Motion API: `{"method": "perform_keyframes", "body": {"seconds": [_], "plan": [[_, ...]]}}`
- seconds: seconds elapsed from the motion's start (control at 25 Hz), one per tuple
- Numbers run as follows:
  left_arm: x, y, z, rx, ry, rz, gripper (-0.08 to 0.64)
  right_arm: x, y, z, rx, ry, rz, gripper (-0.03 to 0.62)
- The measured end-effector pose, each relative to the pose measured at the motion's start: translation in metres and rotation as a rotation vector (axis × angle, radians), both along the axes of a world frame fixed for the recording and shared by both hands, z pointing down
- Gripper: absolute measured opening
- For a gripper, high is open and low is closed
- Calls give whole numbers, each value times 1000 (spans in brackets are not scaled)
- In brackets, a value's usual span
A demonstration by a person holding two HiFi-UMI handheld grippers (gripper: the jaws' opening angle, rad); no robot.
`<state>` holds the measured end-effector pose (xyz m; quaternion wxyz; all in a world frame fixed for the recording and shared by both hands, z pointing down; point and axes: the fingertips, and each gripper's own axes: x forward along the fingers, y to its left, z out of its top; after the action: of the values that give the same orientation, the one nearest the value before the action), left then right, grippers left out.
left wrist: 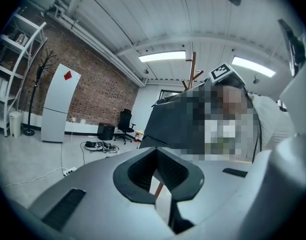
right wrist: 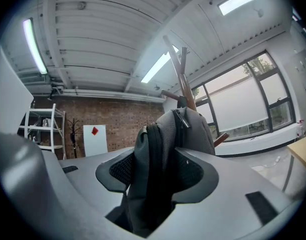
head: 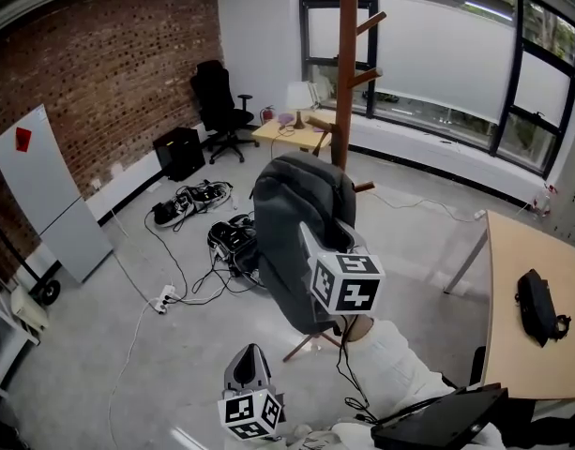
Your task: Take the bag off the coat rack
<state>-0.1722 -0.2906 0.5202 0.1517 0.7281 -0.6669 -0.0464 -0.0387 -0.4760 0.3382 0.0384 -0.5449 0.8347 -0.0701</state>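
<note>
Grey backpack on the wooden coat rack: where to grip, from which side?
Probably the zipped side fold of the grey fabric backpack, approached from the near side, away from the wooden coat rack. The rack stands behind the backpack, and that fold is narrow enough to sit between the right gripper's open fingers.

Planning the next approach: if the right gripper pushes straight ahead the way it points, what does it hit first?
The dark grey fabric backpack, which sits between its jaws. The brown wooden coat rack stands behind it, depth unclear.

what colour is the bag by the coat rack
Dark grey bag; the head view shows it best.
</note>
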Motion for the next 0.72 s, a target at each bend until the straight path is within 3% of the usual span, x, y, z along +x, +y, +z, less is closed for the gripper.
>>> {"method": "perform_keyframes", "body": {"seconds": [0.08, 0.24, 0.44, 0.72], "plan": [[2, -2, 1, 0, 1, 5, 1, 0, -1, 2, 1, 1, -16, 217], [6, -6, 2, -5, -1, 16, 2, 11, -4, 4, -3, -40, -21, 55], [12, -9, 2, -12, -7, 29, 0, 17, -4, 2, -20, -99, -60, 34], [21, -12, -5, 3, -22, 49, 1, 20, -3, 1, -24, -103, -83, 32]]}}
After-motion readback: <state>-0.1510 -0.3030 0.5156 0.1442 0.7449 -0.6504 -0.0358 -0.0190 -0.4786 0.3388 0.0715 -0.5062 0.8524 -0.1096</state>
